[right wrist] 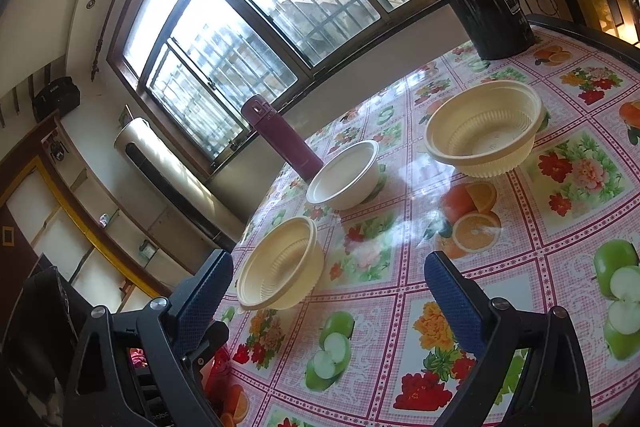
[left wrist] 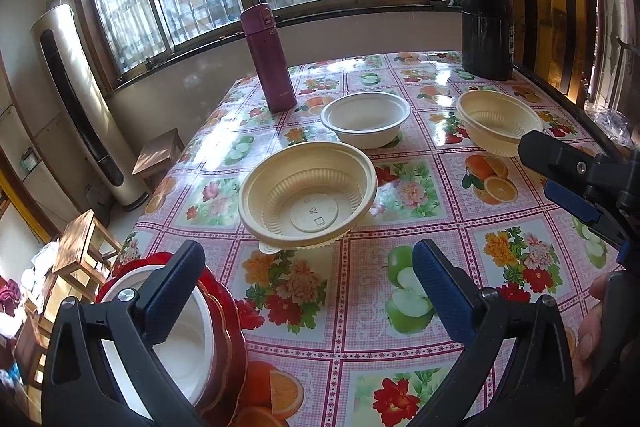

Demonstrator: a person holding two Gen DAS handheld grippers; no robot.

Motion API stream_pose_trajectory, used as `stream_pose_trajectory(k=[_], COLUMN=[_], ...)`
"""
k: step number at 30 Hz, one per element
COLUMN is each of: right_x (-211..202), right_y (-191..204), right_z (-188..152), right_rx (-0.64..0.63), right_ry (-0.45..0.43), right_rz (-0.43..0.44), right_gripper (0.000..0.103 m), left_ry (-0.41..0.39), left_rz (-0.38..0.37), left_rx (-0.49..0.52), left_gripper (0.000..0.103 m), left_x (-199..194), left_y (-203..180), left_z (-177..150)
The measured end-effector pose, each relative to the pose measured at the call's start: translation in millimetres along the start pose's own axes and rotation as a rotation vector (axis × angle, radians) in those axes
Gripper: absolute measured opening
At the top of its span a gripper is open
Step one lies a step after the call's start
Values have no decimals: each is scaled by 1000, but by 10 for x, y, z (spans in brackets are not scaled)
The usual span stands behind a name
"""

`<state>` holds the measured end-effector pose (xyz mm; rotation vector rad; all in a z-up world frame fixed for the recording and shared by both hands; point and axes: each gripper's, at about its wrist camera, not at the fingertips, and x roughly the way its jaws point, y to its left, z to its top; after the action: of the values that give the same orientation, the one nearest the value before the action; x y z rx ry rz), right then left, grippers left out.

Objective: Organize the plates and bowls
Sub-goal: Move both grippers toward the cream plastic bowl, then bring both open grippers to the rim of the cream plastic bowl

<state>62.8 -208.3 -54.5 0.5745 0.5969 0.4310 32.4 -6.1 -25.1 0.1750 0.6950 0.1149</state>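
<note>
maroon flask (left wrist: 269,57), black thermos jug (left wrist: 487,31), fruit-print tablecloth (left wrist: 500,259)

I found no legible text. Embossed marks on the near cream bowl (left wrist: 308,197) base and a white label on the black flask (left wrist: 487,31) were unreadable.

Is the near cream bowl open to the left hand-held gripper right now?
Probably yes: the left hand-held gripper is open, the near cream bowl sits just ahead of it, and nothing lies between them.
</note>
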Motion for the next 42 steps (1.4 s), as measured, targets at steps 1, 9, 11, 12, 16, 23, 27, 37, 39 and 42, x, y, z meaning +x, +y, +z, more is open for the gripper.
stream_pose_trajectory(k=[1,9,11,12,16,23,27,37,39,42], right_x=[8,19,21,20,27,18,18,17,19,22], right_y=[-3,-6,-8,-6,-4,3,5,17,17,18], right_z=[-1,-3,-5,-5,0,-1,-1,0,-1,-3], right_rx=[3,9,11,11,12,10,8,5,4,5], right_ry=[5,12,14,14,16,13,12,12,12,14], right_rz=[2,6,9,8,9,7,5,3,2,0], right_gripper=[98,98,98,98,98,98,98,98,98,98], left_ry=[1,4,7,8,11,19,23,32,34,38], left_rz=[-1,-2,-1,-1,-2,-6,-7,-15,-17,-23], left_rx=[0,4,6,8,8,5,4,3,2,1], left_gripper=[103,103,103,103,103,103,103,103,103,103], left_x=[3,14,18,22,31,48,65,105,109,119], left_y=[-2,-17,-20,-22,-22,-8,0,-5,-4,13], left_z=[-1,5,3,1,-6,-24,-27,-51,-52,-54])
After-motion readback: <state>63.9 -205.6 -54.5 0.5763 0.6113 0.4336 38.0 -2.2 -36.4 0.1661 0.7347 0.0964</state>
